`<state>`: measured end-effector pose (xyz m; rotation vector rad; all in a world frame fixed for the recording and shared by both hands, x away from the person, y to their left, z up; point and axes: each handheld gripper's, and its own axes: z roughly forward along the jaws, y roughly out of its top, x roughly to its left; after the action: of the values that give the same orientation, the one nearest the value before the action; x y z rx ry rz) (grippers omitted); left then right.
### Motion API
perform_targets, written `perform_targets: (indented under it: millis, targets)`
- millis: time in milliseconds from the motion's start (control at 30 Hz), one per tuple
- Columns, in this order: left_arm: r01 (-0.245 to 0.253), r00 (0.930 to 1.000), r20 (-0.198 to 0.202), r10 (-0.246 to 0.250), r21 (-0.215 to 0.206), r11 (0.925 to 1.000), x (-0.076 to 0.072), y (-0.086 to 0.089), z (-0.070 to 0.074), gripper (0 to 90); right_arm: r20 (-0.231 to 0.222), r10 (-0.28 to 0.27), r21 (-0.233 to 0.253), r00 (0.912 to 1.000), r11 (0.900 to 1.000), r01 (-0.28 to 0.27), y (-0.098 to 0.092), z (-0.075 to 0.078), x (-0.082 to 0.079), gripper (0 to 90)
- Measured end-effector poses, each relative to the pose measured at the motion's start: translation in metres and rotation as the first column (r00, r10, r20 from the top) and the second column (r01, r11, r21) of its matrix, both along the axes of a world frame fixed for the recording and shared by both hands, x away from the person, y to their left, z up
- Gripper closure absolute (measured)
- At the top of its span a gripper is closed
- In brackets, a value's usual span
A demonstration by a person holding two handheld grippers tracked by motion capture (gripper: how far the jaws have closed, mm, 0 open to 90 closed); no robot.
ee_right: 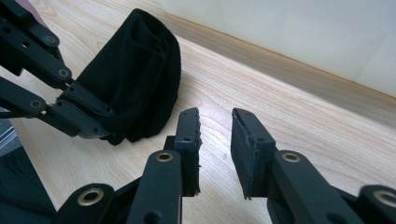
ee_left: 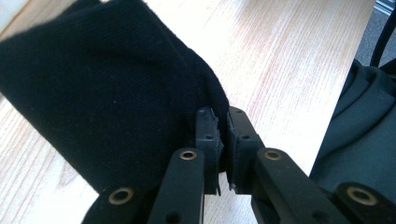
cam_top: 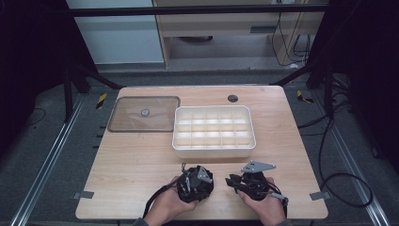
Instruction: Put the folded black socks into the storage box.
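Pinching an edge of the soft black knitted cloth (ee_left: 107, 88), which looks like a sock or a small folded garment though the close view leaves that uncertain, the left gripper (ee_left: 223, 135) has its jaws pressed together on the fabric, so the piece hangs bunched from them just above the pale wooden desk (cam_top: 141, 165). Holding it by one edge lets the rest drape free, probably so the other tool can find a loose part to take. That other tool, the right gripper (ee_right: 215, 140), has its jaws spread with nothing between them, and in its own view they point across the bare wood toward the dark bundle (ee_right: 140, 70) held up by the left one's linkage, near it but not touching; I judge it is readied for a second hold, to fold or straighten the cloth. In the high view both grippers (cam_top: 195, 181) (cam_top: 249, 181) sit close together at the near edge of the desk, cupped in the person's hands, and the fabric is hard to tell from the black hardware there. Just beyond them stands the white rectangular plastic organiser box (cam_top: 214, 149) with its grid of small compartments, all apparently vacant, placed within easy reach as the likely destination. Its clear flat lid with a small round knob (cam_top: 144, 114) lies to the left of the box, set aside so the compartments stay open.
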<state>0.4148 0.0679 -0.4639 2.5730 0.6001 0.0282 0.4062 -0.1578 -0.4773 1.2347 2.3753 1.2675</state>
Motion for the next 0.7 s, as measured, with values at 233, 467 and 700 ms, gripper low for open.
perform_targets:
  millis: [233,467,700]
  targets:
    - [0.009,0.9999,-0.010,-0.008,0.007,0.9999,0.0004,-0.0044,-0.0039,85.3,-0.004,-0.005,0.003,1.0000,1.000,0.005,-0.0014,0.0004,0.0002,72.4]
    - [0.005,0.9999,-0.010,-0.005,0.006,1.0000,-0.0002,-0.0055,-0.0046,85.9,0.001,-0.013,0.007,0.9999,1.000,0.013,-0.0050,0.0015,0.0002,72.7]
    - [0.004,0.9999,-0.015,-0.004,0.001,1.0000,0.0004,-0.0053,-0.0050,86.3,0.002,-0.015,0.004,0.9999,1.000,0.015,-0.0051,0.0016,0.0000,72.7]
